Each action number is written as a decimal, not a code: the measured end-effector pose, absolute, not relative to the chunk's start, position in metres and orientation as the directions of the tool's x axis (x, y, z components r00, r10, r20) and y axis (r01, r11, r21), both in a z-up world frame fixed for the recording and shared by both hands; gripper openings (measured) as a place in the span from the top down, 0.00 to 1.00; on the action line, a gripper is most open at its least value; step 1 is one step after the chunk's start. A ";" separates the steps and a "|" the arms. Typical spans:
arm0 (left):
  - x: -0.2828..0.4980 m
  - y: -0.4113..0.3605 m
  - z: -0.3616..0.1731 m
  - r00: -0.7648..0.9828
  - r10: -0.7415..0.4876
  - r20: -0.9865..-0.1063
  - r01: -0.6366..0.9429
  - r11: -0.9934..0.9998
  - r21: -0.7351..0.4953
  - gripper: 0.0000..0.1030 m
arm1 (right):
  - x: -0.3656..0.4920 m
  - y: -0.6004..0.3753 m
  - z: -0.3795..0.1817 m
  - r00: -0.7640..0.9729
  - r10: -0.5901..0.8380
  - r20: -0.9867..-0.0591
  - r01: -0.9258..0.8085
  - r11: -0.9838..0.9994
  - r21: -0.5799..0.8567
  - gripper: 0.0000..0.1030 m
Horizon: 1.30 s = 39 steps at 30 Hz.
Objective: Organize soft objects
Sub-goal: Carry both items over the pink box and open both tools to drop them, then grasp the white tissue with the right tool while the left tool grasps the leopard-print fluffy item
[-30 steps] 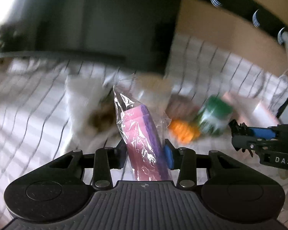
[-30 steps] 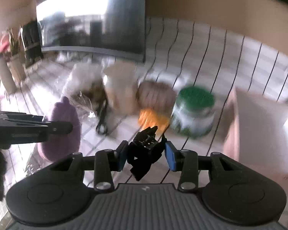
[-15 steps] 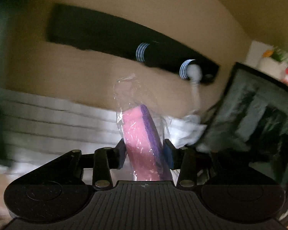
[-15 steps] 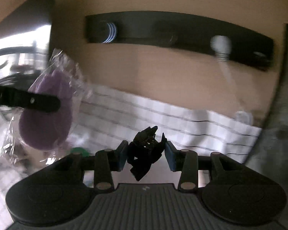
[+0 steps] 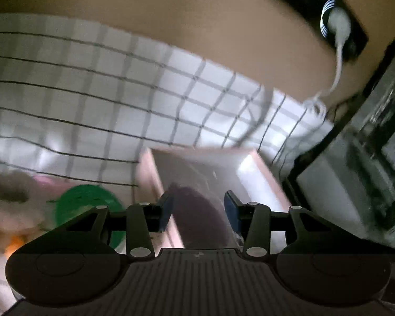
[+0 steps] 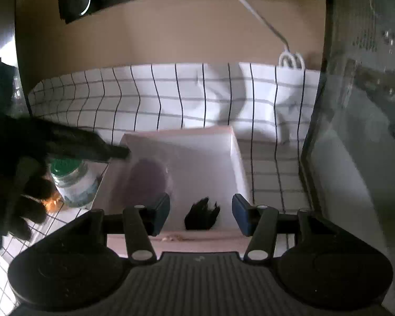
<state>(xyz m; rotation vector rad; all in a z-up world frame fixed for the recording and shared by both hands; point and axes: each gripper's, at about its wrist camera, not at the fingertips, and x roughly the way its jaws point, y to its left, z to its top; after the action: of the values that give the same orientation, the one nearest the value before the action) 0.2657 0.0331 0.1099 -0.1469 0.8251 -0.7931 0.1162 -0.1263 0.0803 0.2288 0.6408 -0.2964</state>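
A pink box (image 6: 234, 158) stands on the checked cloth. The bagged pink-and-purple sponge (image 6: 147, 176) lies inside it at the left, and a small black soft object (image 6: 201, 214) lies at its near wall. My right gripper (image 6: 200, 214) is open above the black object, not touching it. My left gripper (image 5: 198, 212) is open over the box (image 5: 258, 166); the sponge (image 5: 202, 216) sits loose between and below its pads. The left gripper also shows as a dark shape at the box's left rim in the right wrist view (image 6: 87, 144).
A green-lidded jar (image 6: 71, 181) stands left of the box, with an orange item (image 6: 52, 200) beside it. A fluffy pale object (image 5: 10, 197) lies further left. A dark appliance (image 6: 360, 105) stands close on the right. A white cable (image 6: 289, 58) hangs at the back wall.
Both grippers swung right and down over the pink box. The left one opened and let the sponge go into it; the right one opened and dropped the black object.
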 end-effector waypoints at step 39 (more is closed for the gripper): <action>0.348 0.343 0.060 0.622 -0.520 -0.585 0.289 0.848 -0.445 0.58 | 0.276 0.180 0.067 0.739 0.182 -0.648 -0.194 0.979 0.054 0.48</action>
<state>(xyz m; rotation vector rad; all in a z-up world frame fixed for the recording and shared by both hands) 0.3481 0.3431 0.0604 -0.3237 0.7691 -0.4739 0.2755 0.1796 0.0669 -0.0170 0.7092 0.2065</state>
